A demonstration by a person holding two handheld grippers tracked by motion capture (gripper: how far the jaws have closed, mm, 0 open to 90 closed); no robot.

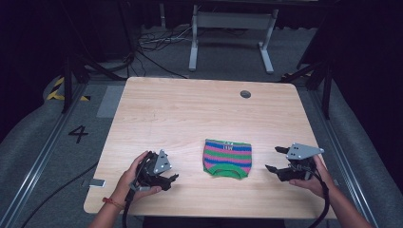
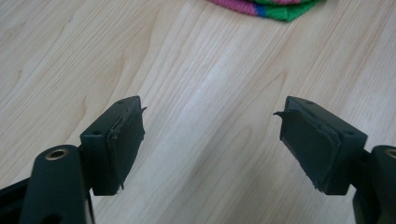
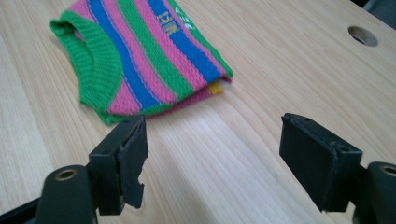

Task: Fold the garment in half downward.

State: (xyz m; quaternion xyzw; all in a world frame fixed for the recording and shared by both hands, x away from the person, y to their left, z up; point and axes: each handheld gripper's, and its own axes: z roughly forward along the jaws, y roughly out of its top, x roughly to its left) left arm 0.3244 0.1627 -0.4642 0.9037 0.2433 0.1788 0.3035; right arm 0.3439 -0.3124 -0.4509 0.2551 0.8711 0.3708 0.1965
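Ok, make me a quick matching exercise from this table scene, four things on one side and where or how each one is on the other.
Things:
1. striped knit
2. left gripper
3. right gripper
4. round hole

Places or states:
A. far side of the table top
B. open, right of the knit
C. folded flat between the grippers
D. open, left of the knit

Pairs: 1-C, 2-D, 3-B, 4-A

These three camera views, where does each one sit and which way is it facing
High view: fixed above the person's side, looking forward and down on the wooden table; both forearms, left gripper and right gripper show.
Left gripper view: rides the left gripper, facing bare tabletop between its open jaws, an edge of the striped knitted garment at top.
Right gripper view: rides the right gripper, facing the garment and the table's round hole.
Shared: all three see the garment.
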